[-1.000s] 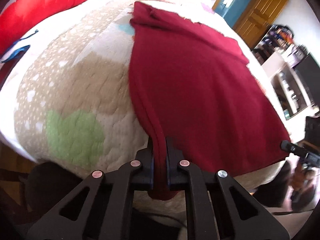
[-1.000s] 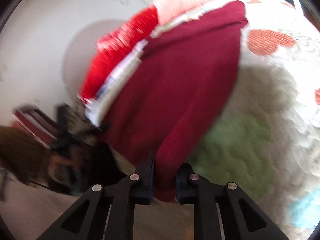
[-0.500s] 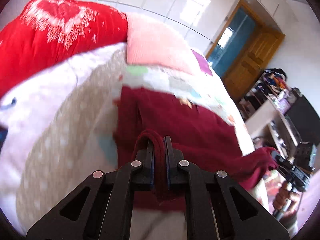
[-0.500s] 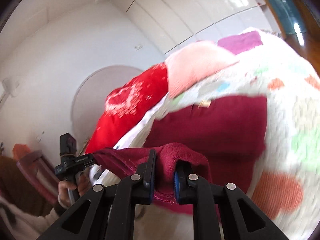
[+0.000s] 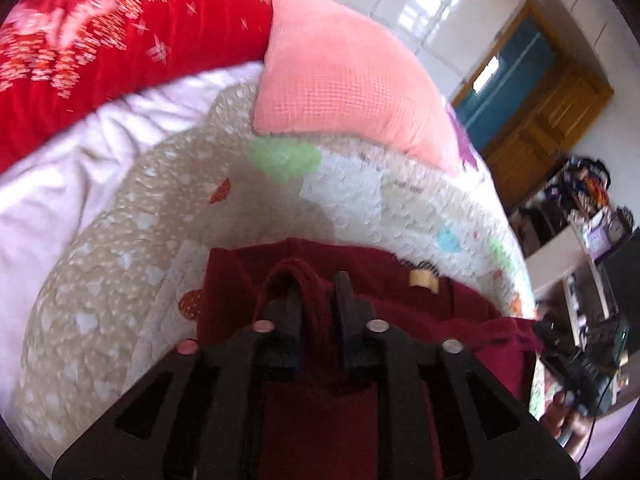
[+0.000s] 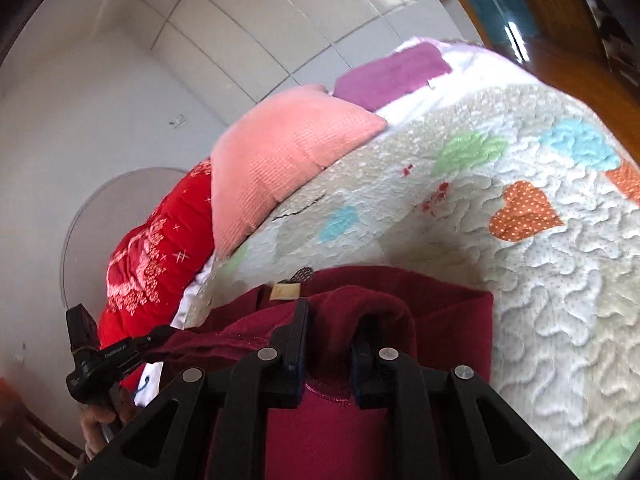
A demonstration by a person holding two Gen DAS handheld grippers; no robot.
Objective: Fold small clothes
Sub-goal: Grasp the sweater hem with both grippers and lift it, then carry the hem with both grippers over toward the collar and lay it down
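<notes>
A dark red sweater (image 5: 460, 320) lies doubled over on a patchwork quilt (image 5: 120, 280), low in the frame. The left gripper (image 5: 316, 292) and right gripper (image 6: 332, 320) are both opening, each with a hem corner draped loosely between its jaws. Soft, light and limp, the knit looks best gripped at corners or along a folded edge.

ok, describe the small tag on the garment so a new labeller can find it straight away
Start at the patchwork quilt covering the bed, then the dark red garment lying folded on it below the pink pillow. At the garment's far edge, beside the neckline, sits the tag: a small pale beige rectangle, the only light patch on the red knit.
</notes>
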